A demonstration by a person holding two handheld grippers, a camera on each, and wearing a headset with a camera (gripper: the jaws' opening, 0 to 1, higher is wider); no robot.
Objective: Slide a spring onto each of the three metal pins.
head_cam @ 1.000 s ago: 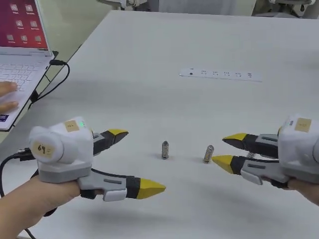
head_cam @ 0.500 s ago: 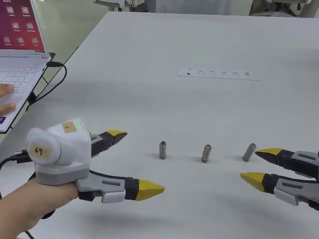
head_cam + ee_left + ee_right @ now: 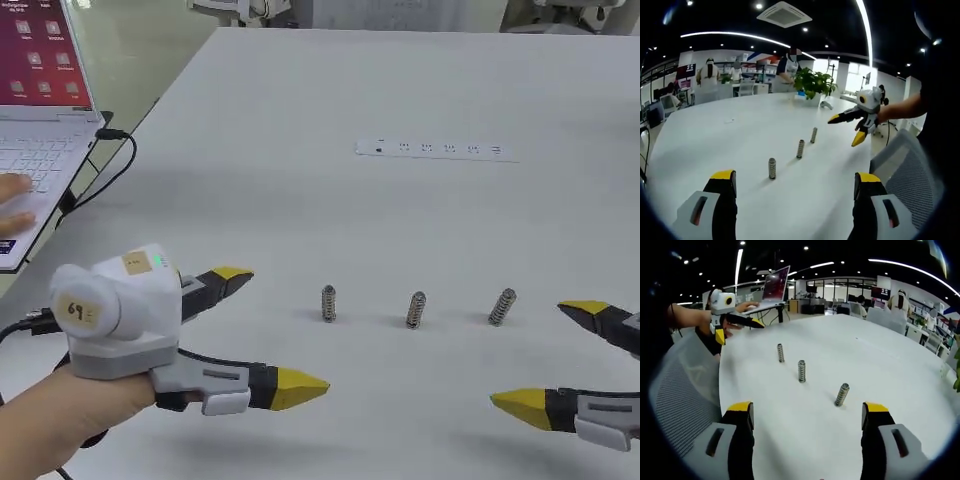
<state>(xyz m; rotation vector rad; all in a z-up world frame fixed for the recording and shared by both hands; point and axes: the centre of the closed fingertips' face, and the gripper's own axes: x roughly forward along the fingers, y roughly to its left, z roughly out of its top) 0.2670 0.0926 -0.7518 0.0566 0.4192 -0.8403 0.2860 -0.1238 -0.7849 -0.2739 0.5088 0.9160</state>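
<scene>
Springs (image 3: 415, 309), three, upright in a row on the counter (image 3: 300, 180). Left gripper (image 3: 275, 327) at 8 o'clock, right gripper (image 3: 543, 355) at 4 o'clock, jaws of both apart.

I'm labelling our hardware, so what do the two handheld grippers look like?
The left gripper has a rounded white housing over a grey body, with tan stickers, one hand-marked 69, a green light and a black cable behind. Its jaws are black with pointed yellow tips. The right gripper has the same black jaws, yellow tips and pale grey side plates.
</scene>
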